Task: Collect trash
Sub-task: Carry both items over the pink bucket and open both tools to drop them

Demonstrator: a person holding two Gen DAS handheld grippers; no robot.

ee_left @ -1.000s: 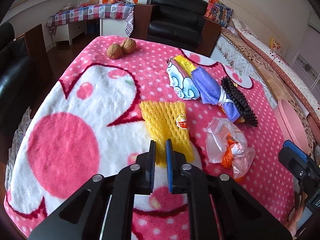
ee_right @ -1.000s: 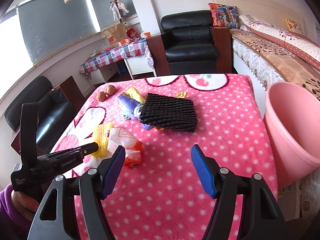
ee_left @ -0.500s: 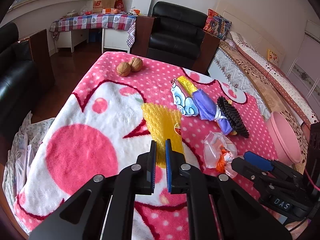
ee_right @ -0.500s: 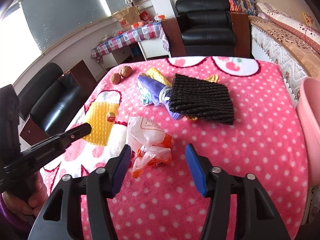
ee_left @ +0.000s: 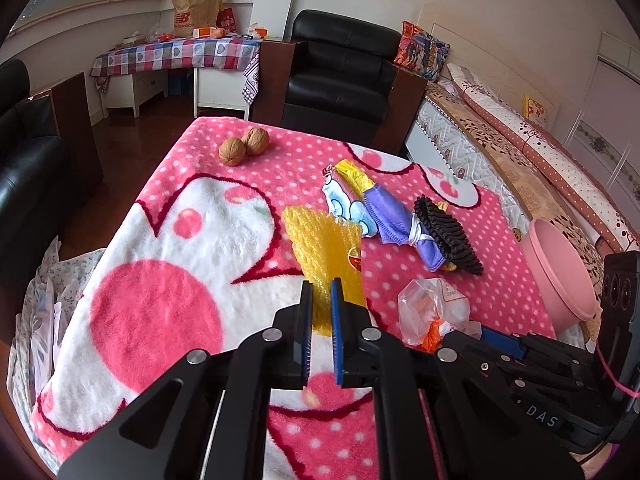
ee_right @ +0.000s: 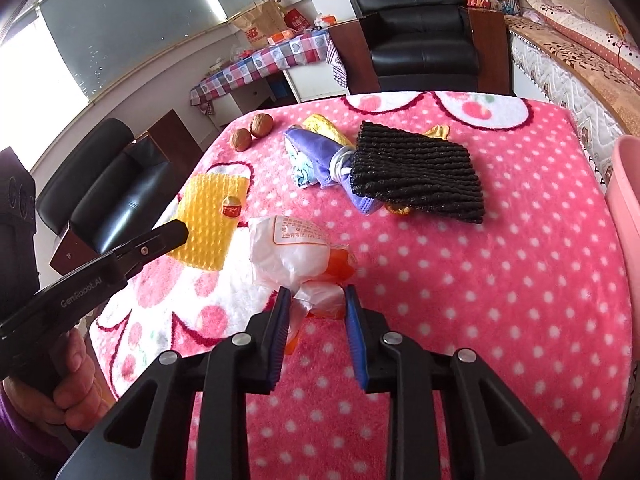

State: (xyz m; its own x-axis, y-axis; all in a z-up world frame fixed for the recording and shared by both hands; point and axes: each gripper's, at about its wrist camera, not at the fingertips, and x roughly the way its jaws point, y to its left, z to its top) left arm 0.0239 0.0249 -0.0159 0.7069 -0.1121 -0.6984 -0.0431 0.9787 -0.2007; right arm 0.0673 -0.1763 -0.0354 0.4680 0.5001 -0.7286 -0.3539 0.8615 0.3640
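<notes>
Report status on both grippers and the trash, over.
Left gripper shut on yellow foam net, far end lifted. Right gripper open, straddling clear plastic bag, not clamped. Pink bin at right edge, path unobstructed.

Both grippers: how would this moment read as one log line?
left gripper: shut on yellow foam net | right gripper: open around plastic bag | pink bin: beside table

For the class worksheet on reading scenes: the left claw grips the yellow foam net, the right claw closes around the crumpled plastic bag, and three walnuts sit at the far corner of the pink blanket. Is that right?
Not quite: there are two walnuts, not three, as the left wrist view shows. The rest stands: the left claw grips the yellow foam net, and the right claw closes around the crumpled plastic bag on the pink blanket.
</notes>
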